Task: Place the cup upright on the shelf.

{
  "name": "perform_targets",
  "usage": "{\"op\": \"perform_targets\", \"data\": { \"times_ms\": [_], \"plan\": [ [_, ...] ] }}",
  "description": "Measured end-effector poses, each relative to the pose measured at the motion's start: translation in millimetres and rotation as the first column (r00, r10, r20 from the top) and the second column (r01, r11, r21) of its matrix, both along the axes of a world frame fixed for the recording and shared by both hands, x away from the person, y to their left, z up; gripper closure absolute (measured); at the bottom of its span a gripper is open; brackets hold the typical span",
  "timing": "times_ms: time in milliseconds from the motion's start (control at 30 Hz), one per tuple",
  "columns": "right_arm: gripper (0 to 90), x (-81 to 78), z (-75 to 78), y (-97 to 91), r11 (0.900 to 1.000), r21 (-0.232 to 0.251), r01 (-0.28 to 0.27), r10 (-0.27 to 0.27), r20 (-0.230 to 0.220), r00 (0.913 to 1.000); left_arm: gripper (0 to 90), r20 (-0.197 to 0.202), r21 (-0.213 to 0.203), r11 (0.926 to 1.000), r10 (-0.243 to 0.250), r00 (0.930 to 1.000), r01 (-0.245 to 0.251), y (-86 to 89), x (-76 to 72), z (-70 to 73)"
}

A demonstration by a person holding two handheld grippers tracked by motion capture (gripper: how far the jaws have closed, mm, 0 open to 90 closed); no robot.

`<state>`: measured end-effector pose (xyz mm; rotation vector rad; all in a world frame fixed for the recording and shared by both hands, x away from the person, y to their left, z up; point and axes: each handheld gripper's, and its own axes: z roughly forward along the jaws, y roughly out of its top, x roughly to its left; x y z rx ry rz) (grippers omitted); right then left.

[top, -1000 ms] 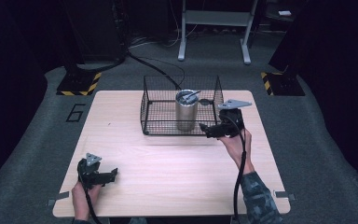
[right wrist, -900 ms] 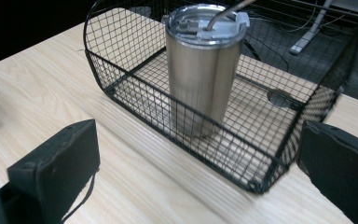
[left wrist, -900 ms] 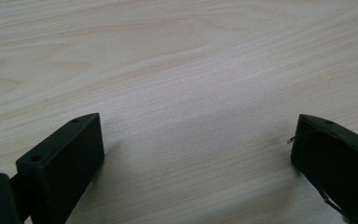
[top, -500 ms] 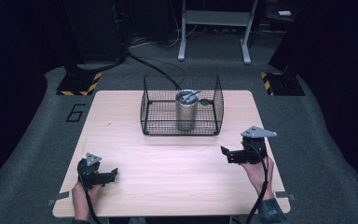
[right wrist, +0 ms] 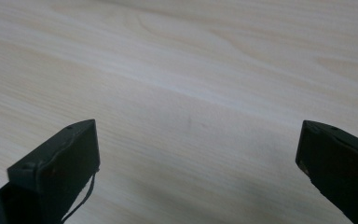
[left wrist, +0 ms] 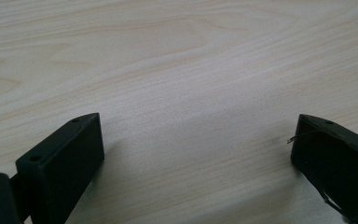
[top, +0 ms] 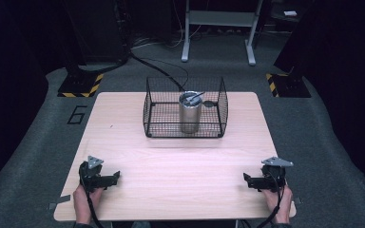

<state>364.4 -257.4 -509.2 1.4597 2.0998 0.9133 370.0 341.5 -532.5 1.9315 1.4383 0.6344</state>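
Table of pale wood [top: 171,190] is lying bare under both tools, so I'm keeping them low and level, parked. Black wire basket [top: 185,128] is sitting well ahead, holding the steel tumbler [top: 189,114]. Left gripper [top: 114,176] and right gripper [top: 247,178] are resting with jaws apart, empty

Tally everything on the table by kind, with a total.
Black wire-mesh basket: 1
Silver metal cylindrical tumbler standing in the basket: 1
Black two-jaw gripper, left and right: 2
Total: 4
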Motion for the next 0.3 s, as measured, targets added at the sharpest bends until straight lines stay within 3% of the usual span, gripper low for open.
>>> {"op": "perform_targets", "data": {
  "times_ms": [100, 167, 300],
  "plan": [
    [0.0, 0.5, -7.8, -0.7, 0.9996, -0.019, 0.019, -0.019, -0.009, 0.9998, 2.4, 0.000, 0.000, 1.0000, 0.000, 1.0000, 0.000, 0.0, 0.0, 0.0],
    [0.0, 1.3, -17.2, -1.8, 0.9978, -0.062, 0.023, -0.023, -0.007, 0.9997, 2.4, 0.000, 0.001, 1.0000, 0.000, 1.0000, 0.000, 0.0, 0.0, 0.0],
    [0.0, 3.3, -19.8, -4.8, 0.9987, -0.044, 0.025, -0.025, 0.014, 0.9996, 2.3, -0.001, 0.001, 1.0000, -0.001, 1.0000, 0.001, 0.0, 0.0, 0.1]
  ]
}}
